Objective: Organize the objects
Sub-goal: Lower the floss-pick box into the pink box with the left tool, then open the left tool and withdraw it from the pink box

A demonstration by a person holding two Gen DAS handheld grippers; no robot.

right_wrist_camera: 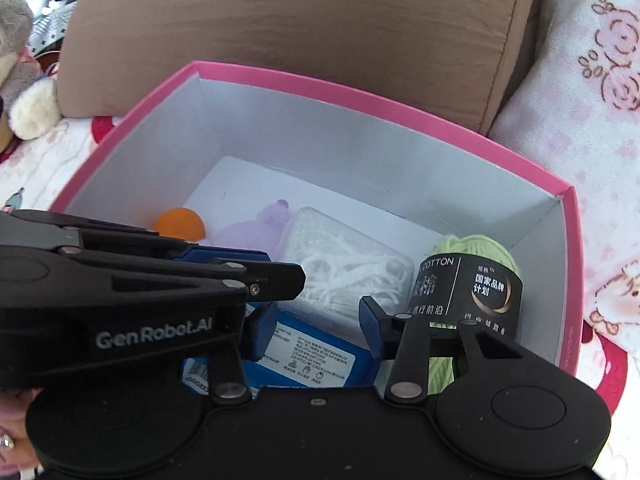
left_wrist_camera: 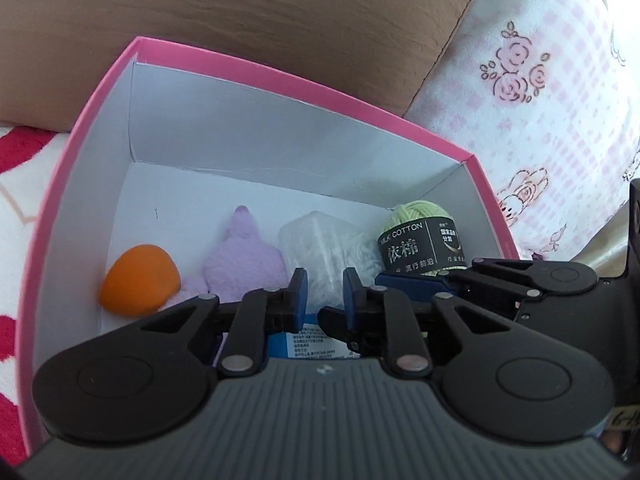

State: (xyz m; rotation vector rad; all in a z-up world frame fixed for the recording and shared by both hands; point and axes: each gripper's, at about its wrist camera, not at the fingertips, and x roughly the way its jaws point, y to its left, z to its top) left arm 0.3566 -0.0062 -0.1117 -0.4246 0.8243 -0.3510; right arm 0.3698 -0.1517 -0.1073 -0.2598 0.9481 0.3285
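Observation:
A pink box (left_wrist_camera: 280, 76) with a white inside holds an orange ball (left_wrist_camera: 140, 280), a purple plush (left_wrist_camera: 244, 264), a clear plastic case (left_wrist_camera: 320, 248), a green yarn ball (left_wrist_camera: 424, 244) with a black label, and a blue carton (right_wrist_camera: 312, 354). My left gripper (left_wrist_camera: 325, 296) hangs over the carton's far end, its jaws drawn close with nothing between them. My right gripper (right_wrist_camera: 314, 332) straddles the blue carton, with the yarn (right_wrist_camera: 472, 280) just right of it. I cannot see whether its pads press on the carton. The left gripper (right_wrist_camera: 288, 280) crosses in front from the left.
A brown cushion (right_wrist_camera: 300, 20) lies behind the box (right_wrist_camera: 360, 92). A white and pink floral pillow (left_wrist_camera: 540, 80) is to its right. Red and white bedding (left_wrist_camera: 16, 152) is under the box and to its left. A grey plush toy (right_wrist_camera: 20, 80) sits far left.

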